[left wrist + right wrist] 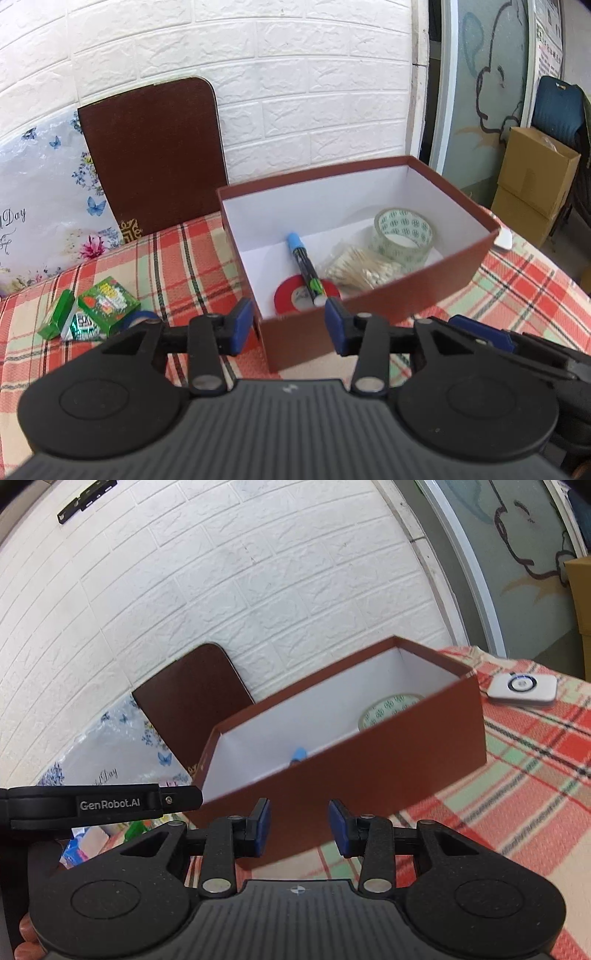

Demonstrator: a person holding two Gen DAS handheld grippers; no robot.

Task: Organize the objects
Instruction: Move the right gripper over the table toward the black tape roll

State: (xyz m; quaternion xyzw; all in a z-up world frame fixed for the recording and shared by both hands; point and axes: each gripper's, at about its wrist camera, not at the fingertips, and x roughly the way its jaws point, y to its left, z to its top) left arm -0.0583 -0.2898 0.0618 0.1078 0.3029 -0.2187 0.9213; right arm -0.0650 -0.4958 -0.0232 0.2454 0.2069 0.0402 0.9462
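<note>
The box (pixel 373 321), brown outside and white inside, stands open on the plaid-covered surface (pixel 192 254) with its long axis running from near left to far right; its near left corner sits just beyond the left claw (pixel 289 325). Its brown lid (pixel 155 155) leans upright against the white brick wall, behind the box's left end. Inside the box lie, from the right: a roll of clear tape (pixel 404 236) tipped on its edge by the right wall, a bag of cotton swabs (pixel 360 267) beside it, a red tape ring (pixel 295 295) flat on the floor at the near end, and a marker (pixel 306 271) resting across that ring, blue cap pointing toward the far wall, long axis roughly crosswise to the box.

On the surface to the left of the box, a small heap of green packets (pixel 94 310) is not yet packed, so sorting looks largely done but unfinished. I judge the step in hand to be the turn to the next item. The left claw is part open with nothing between its blue pads; the right claw (pixel 299 827), facing the box's long near wall, is likewise part open and empty. The next move calls for swinging the left claw leftward and down over the packets, jaws set wider than one packet. A white device (pixel 522 688) lies on the surface right of the box.
</note>
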